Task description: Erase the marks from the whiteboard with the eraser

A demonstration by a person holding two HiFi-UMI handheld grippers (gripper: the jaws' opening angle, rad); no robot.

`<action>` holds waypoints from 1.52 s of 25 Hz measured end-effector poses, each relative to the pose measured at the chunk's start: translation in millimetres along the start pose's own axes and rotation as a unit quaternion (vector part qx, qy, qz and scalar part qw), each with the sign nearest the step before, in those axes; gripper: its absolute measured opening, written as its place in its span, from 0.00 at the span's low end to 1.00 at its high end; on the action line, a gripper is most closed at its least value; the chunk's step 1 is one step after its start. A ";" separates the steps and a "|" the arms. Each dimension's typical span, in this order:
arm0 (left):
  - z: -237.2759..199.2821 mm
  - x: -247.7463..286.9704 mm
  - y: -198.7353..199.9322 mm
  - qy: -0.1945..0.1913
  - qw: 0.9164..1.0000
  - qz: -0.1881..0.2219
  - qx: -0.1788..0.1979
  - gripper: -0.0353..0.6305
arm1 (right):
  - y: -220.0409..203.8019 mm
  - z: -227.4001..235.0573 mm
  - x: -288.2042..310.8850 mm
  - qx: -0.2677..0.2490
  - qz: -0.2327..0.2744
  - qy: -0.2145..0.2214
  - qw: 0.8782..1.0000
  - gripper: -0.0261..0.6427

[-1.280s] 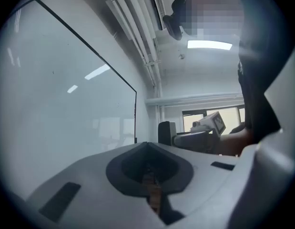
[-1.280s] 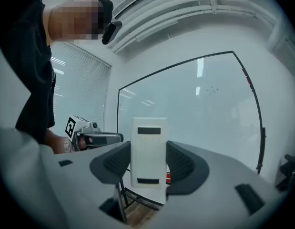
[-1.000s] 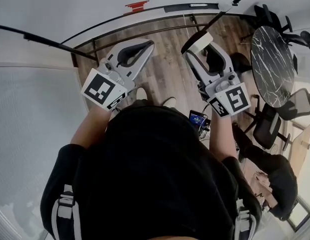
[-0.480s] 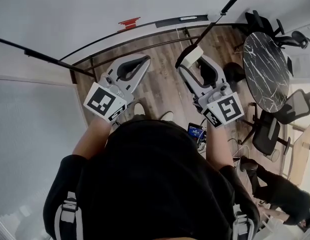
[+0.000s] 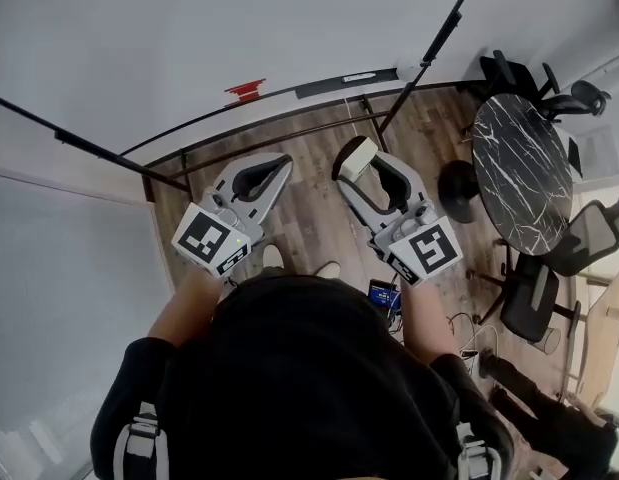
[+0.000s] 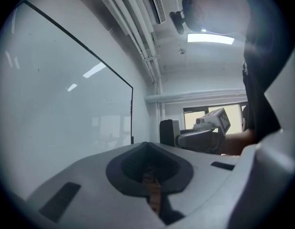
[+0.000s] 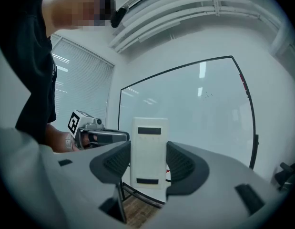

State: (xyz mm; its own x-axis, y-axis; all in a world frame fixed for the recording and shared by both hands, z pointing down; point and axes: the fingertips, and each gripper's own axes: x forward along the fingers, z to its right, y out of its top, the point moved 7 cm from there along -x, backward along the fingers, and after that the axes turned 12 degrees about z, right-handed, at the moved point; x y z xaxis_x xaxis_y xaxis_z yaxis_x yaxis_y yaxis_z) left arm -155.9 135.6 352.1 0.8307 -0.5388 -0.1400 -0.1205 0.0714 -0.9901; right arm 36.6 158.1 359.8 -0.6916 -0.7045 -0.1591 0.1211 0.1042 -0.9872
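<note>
The whiteboard (image 5: 239, 28) fills the top of the head view, its black frame running along the bottom edge. In the right gripper view the whiteboard (image 7: 195, 109) shows only a few faint specks (image 7: 208, 94). My right gripper (image 5: 357, 164) is shut on the white eraser (image 5: 355, 157), which it holds short of the board. The eraser (image 7: 148, 142) stands upright between the dark pads of the right gripper (image 7: 148, 168). My left gripper (image 5: 282, 161) is shut with nothing in it, beside the right one; its pads meet in the left gripper view (image 6: 148, 151).
A red item (image 5: 246, 90) and a dark strip sit on the board's lower ledge. Black stand poles (image 5: 79, 143) (image 5: 439, 33) cross in front. A round marble table (image 5: 524, 143) and office chairs (image 5: 534, 258) stand at the right on the wooden floor (image 5: 309, 208).
Both grippers sit lower in the head view than a second ago. The right one has drifted left with the eraser still held. More of the whiteboard shows above them.
</note>
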 end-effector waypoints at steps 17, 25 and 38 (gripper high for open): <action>-1.5 49.9 -20.3 0.048 0.999 -0.017 0.002 0.06 | -19.0 59.4 7.3 0.010 -0.009 -0.002 1.000 0.39; -68.9 81.7 -22.3 0.034 0.999 -0.004 0.001 0.06 | -17.5 96.9 64.4 -0.014 -0.009 -0.009 1.000 0.39; -201.3 140.5 -23.1 -0.001 1.000 0.002 -0.014 0.06 | -32.7 166.2 172.4 -0.020 -0.011 -0.060 0.998 0.39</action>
State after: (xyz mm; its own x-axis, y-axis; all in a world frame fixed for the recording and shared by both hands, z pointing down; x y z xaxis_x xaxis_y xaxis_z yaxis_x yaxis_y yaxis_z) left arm -145.9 -110.7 356.4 0.8316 -0.5362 -0.1448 -0.1394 0.0510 -0.9889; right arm 31.7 -83.4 366.8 -0.6038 -0.7854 -0.1366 0.0768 0.1133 -0.9906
